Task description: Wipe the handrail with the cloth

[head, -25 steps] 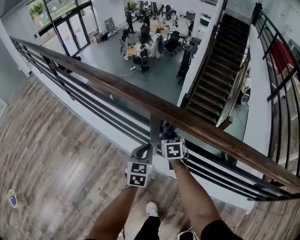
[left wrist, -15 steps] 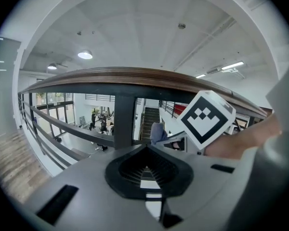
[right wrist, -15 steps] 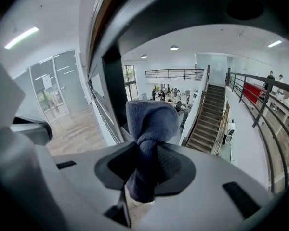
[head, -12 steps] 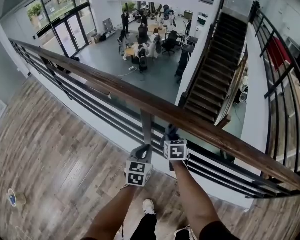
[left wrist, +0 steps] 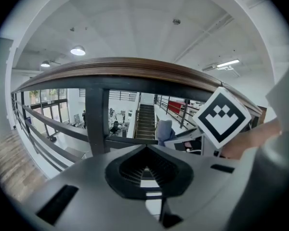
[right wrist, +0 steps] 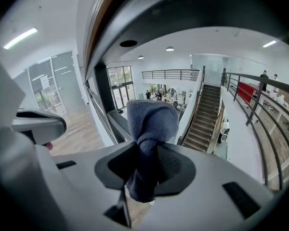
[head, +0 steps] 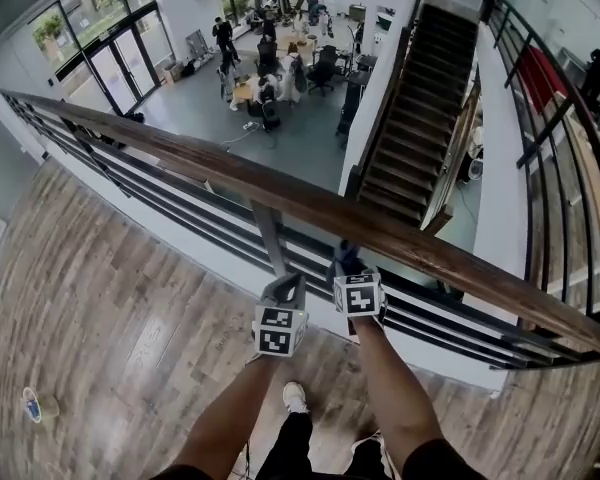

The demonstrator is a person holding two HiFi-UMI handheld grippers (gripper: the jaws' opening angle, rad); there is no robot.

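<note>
Approach step: right hand-held gripper pinches cloth just under handrail at 12 o'clock; left hand-held gripper closed, empty. Next, probably: press cloth on handrail & slide.

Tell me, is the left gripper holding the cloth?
No, the left gripper is shut on nothing; the cloth sits in the right gripper.

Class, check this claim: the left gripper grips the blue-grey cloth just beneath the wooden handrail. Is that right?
No. The right gripper holds the cloth beneath the wooden handrail, as the right gripper view shows; the left gripper is shut on nothing.
</note>
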